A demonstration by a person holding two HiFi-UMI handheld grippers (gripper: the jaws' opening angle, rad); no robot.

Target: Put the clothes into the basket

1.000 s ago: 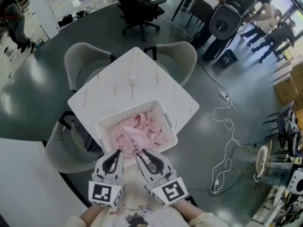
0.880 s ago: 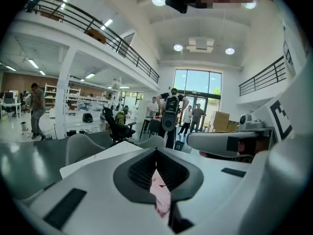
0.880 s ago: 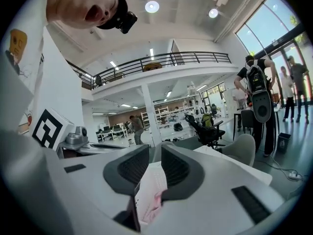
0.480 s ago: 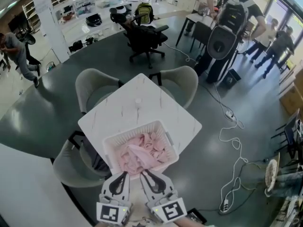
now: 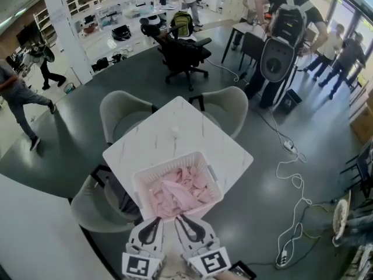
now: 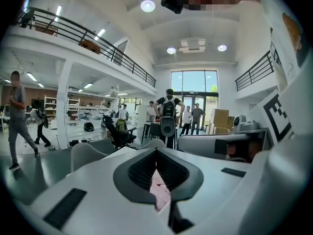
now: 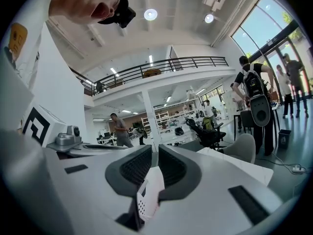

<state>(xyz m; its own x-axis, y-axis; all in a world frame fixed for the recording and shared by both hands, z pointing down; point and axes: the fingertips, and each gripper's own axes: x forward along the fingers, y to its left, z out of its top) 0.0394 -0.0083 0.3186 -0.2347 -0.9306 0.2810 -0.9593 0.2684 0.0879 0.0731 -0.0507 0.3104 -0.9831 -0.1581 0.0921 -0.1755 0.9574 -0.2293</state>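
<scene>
At the far left of the head view a person (image 5: 16, 95) walks across the dark grey floor (image 5: 70, 150). Nearer in, one grey armchair (image 5: 92, 202) stands at the worktop's near left side and a second grey armchair (image 5: 120, 112) at its far left side. The white marble worktop (image 5: 152, 144) sits corner-on to the camera, with a small white round item (image 5: 175, 130) near its middle. The left tool (image 5: 153, 221) hovers just in front of the basket's near rim. Its jaws are pressed together at the tips, and in the left gripper view pink cloth shows through the opening behind them. The white perforated basket (image 5: 169, 165) rests on the near corner of the worktop. The pink clothes (image 5: 182, 192) lie heaped inside it, below the rim. Just beside the left tool, the right tool (image 5: 180, 219) also points at the basket's near rim. Its jaws are closing with only a slim gap between them and nothing clamped in it. In the right gripper view the basket's perforated edge shows just under the jaws. Behind the worktop a black office chair (image 5: 183, 52) stands on the floor, and a third grey armchair (image 5: 227, 105) sits at the worktop's far right side. Farther right a white cable (image 5: 294, 177) snakes over the floor. Several people (image 5: 291, 16) stand in the top right corner.
</scene>
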